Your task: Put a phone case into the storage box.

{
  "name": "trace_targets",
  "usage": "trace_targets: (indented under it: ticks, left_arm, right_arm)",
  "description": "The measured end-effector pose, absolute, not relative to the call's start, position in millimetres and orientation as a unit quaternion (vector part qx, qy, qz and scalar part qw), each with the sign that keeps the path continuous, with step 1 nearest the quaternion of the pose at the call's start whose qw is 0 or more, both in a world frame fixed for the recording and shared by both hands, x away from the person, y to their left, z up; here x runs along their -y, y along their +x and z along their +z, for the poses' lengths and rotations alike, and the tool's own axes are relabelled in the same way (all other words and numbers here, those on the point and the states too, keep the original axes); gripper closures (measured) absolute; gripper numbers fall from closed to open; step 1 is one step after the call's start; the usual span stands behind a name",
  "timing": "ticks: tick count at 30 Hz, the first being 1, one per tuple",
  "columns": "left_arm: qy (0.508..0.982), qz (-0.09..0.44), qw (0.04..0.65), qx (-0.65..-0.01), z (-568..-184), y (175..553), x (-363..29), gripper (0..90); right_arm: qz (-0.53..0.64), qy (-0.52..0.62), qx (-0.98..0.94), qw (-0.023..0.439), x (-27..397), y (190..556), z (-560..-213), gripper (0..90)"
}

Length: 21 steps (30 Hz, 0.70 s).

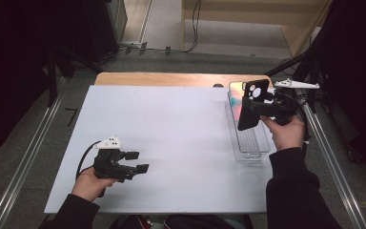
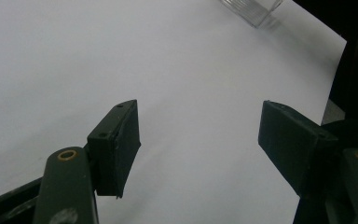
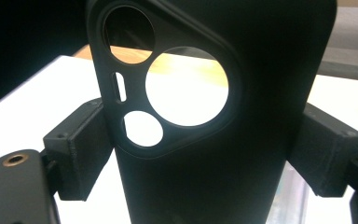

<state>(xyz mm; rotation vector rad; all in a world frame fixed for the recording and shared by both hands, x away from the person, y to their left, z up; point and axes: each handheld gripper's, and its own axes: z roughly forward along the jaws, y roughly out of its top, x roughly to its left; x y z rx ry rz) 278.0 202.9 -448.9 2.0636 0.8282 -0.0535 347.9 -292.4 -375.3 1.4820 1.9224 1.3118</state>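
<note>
A white sheet (image 1: 171, 143) covers most of a wooden table (image 1: 171, 78), with grey floor, metal rails and dark curtains around it. At the sheet's right edge lies a long clear plastic tray (image 1: 249, 143), and the right gripper (image 1: 256, 109) hangs just above the tray's far half, gripping a black phone case (image 1: 251, 102). The case stands nearly upright between the jaws, which press on its two long edges; its end with the round camera openings rises above the jaws and its lower end points down toward the tray. In the right gripper view the case (image 3: 223, 140) sits right in front of the camera, and the bright table shows through the large and small round holes. The left gripper (image 1: 136, 162) is well apart from the case, low over the sheet's near left part, its jaws spread with nothing between them. In the left gripper view a corner of the tray (image 2: 254, 9) lies far ahead of those spread jaws.
</note>
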Motion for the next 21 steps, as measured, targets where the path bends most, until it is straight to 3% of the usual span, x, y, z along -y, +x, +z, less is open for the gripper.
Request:
trace_targets:
  ticks: [21]
  left_arm:
    - [0.829, -0.019, 0.448, -0.335, -447.6, 274.8, -201.0, 29.6]
  right_arm:
    - [0.414, 0.603, -0.647, 0.215, 284.4, 406.1, -431.0, 12.9]
